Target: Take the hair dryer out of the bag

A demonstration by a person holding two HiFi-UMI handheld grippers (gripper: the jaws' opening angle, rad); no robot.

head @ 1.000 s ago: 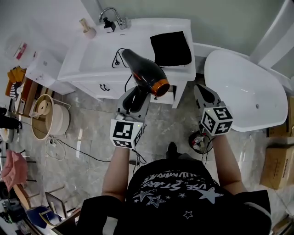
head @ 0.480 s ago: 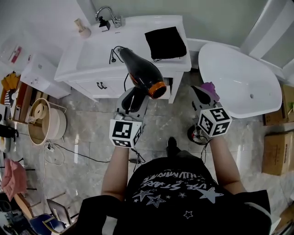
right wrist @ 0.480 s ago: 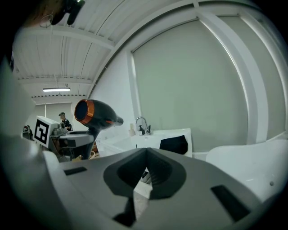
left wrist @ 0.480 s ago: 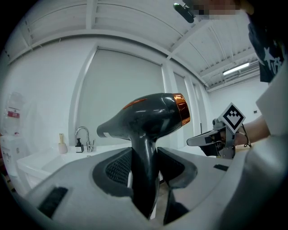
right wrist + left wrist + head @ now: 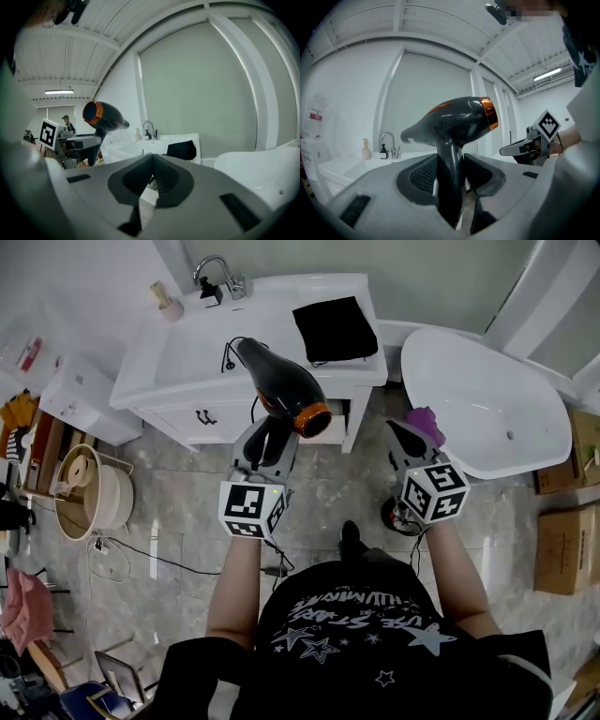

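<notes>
**Head view.** The left gripper [image 5: 268,441] has its jaws part open and clamped on the handle of the glossy black hair dryer with an orange ring at its mouth [image 5: 281,386]. The dryer is out of the flat black fabric bag [image 5: 335,328] and held in the air. Its rear end is over the white vanity counter [image 5: 178,357], and its ringed mouth reaches past the counter's front edge, above the floor. A black cord runs from the dryer back onto the counter. The bag lies well apart from the dryer, at the counter's right end, close to the right edge. The right gripper [image 5: 396,430] hangs over the gap between the vanity's right side and the rim of the white oval bathtub [image 5: 487,413]. The grey marble floor [image 5: 178,521] is open between the vanity front and the person.

**Left gripper view.** Both pads press the dryer's handle from either side, and the body stands upright above them with the ring to the right. The chrome tap [image 5: 387,140] is far behind to the left. The right gripper is level to the right, clear of the dryer.

**Right gripper view.** The jaws are fully closed, pad against pad, with nothing between them. Ahead is open air. The bag sits at the counter's near corner, the bathtub rim curves in at lower right, and the dryer is held up at left.
</notes>
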